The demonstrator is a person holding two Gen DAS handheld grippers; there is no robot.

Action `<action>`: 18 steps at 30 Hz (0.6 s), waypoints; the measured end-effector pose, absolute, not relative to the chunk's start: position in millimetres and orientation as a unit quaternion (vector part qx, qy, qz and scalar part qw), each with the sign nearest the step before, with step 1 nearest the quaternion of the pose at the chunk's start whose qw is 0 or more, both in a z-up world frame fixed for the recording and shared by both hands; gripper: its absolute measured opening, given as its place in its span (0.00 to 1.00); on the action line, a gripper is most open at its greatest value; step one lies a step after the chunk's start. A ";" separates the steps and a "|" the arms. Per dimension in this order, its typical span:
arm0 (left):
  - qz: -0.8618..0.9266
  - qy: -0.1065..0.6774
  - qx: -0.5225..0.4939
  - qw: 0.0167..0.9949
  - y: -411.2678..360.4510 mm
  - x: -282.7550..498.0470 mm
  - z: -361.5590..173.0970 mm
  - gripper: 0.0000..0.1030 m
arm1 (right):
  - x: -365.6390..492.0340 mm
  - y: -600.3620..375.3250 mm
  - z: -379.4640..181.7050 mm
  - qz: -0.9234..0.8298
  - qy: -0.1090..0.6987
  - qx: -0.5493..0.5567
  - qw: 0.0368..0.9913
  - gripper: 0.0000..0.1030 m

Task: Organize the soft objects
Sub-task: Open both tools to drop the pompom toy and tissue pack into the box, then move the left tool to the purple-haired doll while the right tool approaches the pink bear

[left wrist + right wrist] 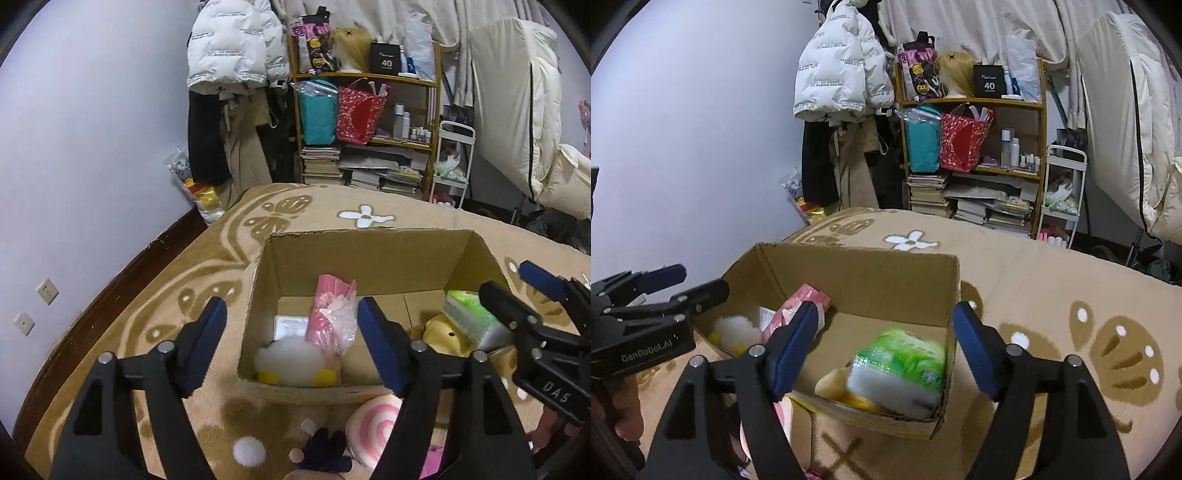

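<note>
Both grippers, left (291, 343) and right (882, 350), hang released over the box (369, 258), so toys beside it risk being missed

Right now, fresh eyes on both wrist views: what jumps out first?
The open cardboard box on the tan flower-patterned rug, centre of both views. Inside it lie a green tissue pack on a yellow plush at its right end, and a pink wrapped bundle with a white plush at its left. The left gripper and right gripper hover over it, both open and empty.
</note>
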State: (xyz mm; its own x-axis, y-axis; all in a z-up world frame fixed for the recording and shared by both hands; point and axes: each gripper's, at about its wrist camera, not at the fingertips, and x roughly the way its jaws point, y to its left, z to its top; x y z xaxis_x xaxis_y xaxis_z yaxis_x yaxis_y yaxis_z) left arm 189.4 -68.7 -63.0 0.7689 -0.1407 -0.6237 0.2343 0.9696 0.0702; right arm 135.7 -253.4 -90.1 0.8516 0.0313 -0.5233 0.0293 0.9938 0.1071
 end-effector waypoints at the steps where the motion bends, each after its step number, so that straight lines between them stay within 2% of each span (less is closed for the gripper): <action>1: -0.099 0.327 0.070 0.937 -67.0 188.7 -62.2 0.71 | 134.5 -254.0 -88.2 -0.003 0.271 0.056 0.961 0.87; 2: -0.101 0.331 0.066 0.936 -64.8 187.6 -60.5 0.72 | 132.7 -254.9 -86.3 -0.008 0.269 0.058 0.961 0.93; 5: -0.107 0.335 0.059 0.934 -60.2 182.6 -53.6 0.80 | 126.3 -257.7 -79.4 -0.018 0.261 0.068 0.963 1.00; 8: -0.099 0.324 0.065 0.939 -55.1 169.6 -44.4 0.86 | 121.8 -256.8 -73.5 -0.023 0.261 0.072 0.962 1.00; 12: -0.091 0.318 0.089 0.939 -52.0 152.9 -35.9 0.98 | 112.0 -252.2 -66.0 -0.028 0.265 0.067 0.961 1.00; 18: -0.091 0.327 0.080 0.937 -42.7 134.6 -25.1 0.98 | 92.9 -245.8 -55.6 -0.036 0.266 0.056 0.962 1.00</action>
